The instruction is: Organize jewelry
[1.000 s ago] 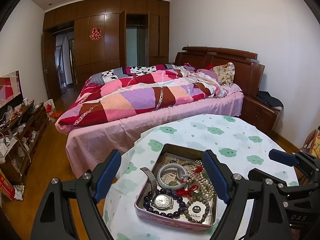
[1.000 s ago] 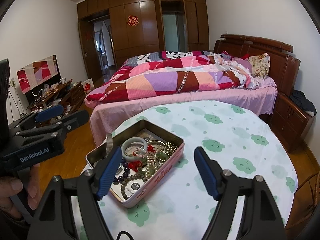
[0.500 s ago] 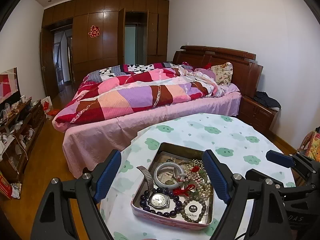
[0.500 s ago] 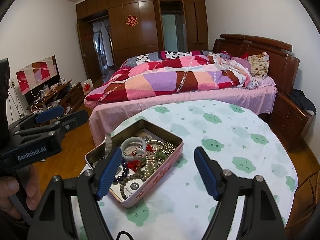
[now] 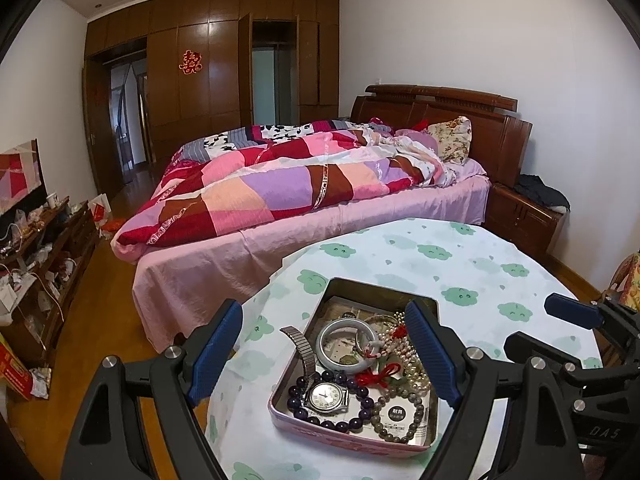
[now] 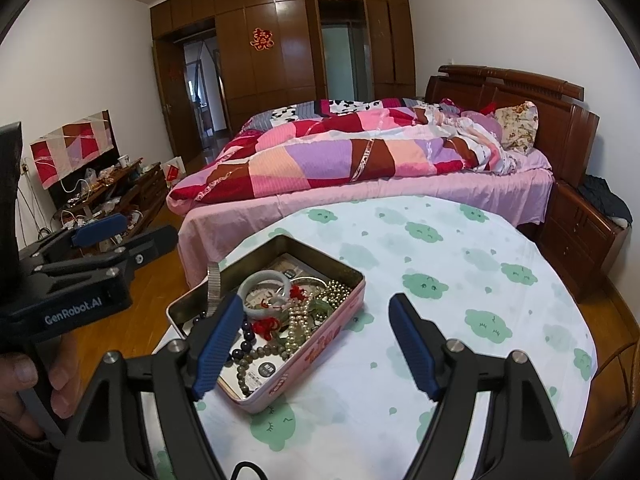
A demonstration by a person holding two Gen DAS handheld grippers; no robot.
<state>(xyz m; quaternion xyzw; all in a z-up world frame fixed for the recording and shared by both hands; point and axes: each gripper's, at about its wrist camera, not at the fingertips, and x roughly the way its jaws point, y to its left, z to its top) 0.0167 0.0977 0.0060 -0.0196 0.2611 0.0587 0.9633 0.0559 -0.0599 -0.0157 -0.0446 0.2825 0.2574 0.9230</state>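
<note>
Hovering spread and empty, left gripper and right gripper flank a tin of tangled jewelry, unsorted below them.

A shallow rectangular pink tin, lidless, sits on the near left part of the table. Inside, jumbled together: a silver wristwatch lying face up at the near left, ringed by a dark purple bead bracelet; a pale jade bangle in the middle; pearl strands on the right; a grey-green bead bracelet nearest; a red knotted cord between.
</note>
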